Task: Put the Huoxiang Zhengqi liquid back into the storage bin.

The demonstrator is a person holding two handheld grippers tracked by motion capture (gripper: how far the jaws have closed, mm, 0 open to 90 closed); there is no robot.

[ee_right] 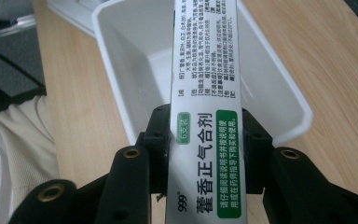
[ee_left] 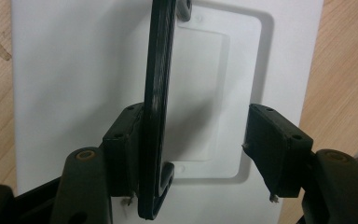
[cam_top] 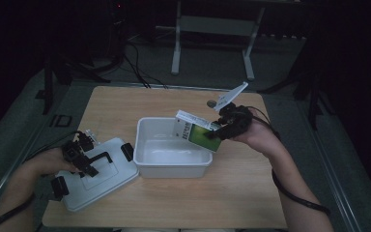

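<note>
A white open bin (cam_top: 171, 162) stands mid-table. Over its right rim my right gripper (cam_top: 216, 132) is shut on a white and green medicine box (cam_top: 196, 131), which tilts toward the bin. In the right gripper view the box (ee_right: 205, 70) runs lengthwise between the pads of that gripper (ee_right: 206, 120), above the bin's wall (ee_right: 121, 84). At the left lies the bin's white lid (cam_top: 104, 181) with a black handle (cam_top: 102, 156). My left gripper (cam_top: 86, 164) stands over it, open. In the left gripper view the raised handle (ee_left: 161, 93) leans against the left pad of that gripper (ee_left: 193, 121); the right pad stands clear of it.
The wooden table (cam_top: 241, 193) has bare room in front of and behind the bin. A small round thing (cam_top: 211, 103) lies near the back right. The lid (ee_left: 74, 70) reaches close to the table's front left edge. Beyond the table, stand legs and cables rest on the dark floor.
</note>
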